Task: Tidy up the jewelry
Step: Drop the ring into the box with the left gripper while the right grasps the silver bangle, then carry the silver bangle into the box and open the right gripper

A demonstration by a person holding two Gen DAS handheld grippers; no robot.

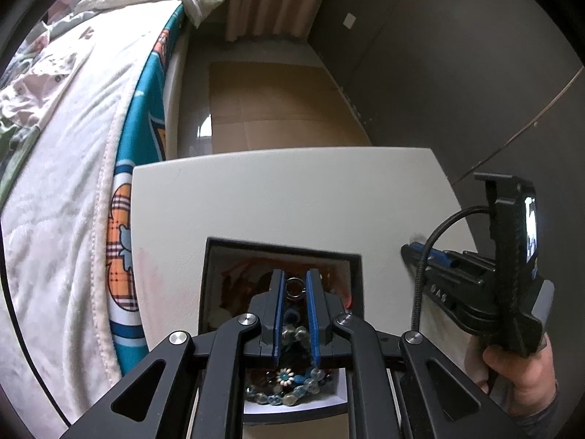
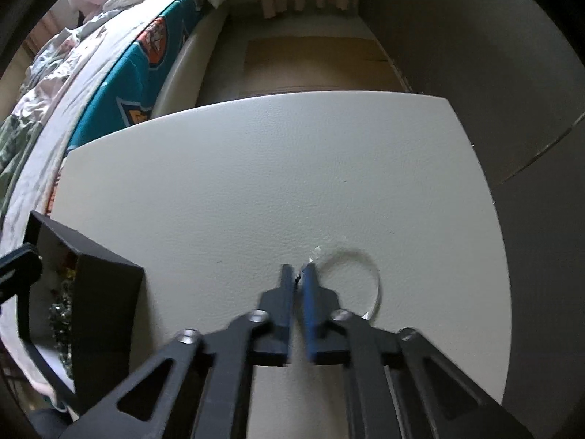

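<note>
Jewelry box [image 1: 215, 285] at lower centre, on white table [image 1: 292, 197].
My left gripper [image 1: 295, 281] stands narrowly parted around a ring [image 1: 294, 289]; my right gripper [image 2: 300, 274] pinches a bangle [image 2: 373, 285].

bare table [image 2: 278, 168] ahead, black box [image 2: 106, 292] left

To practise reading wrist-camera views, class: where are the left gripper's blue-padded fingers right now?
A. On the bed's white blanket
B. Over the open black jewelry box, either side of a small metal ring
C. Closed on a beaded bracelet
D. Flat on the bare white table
B: the left gripper hangs over the open black jewelry box, jaws apart, with a small metal ring between its fingers.
</note>
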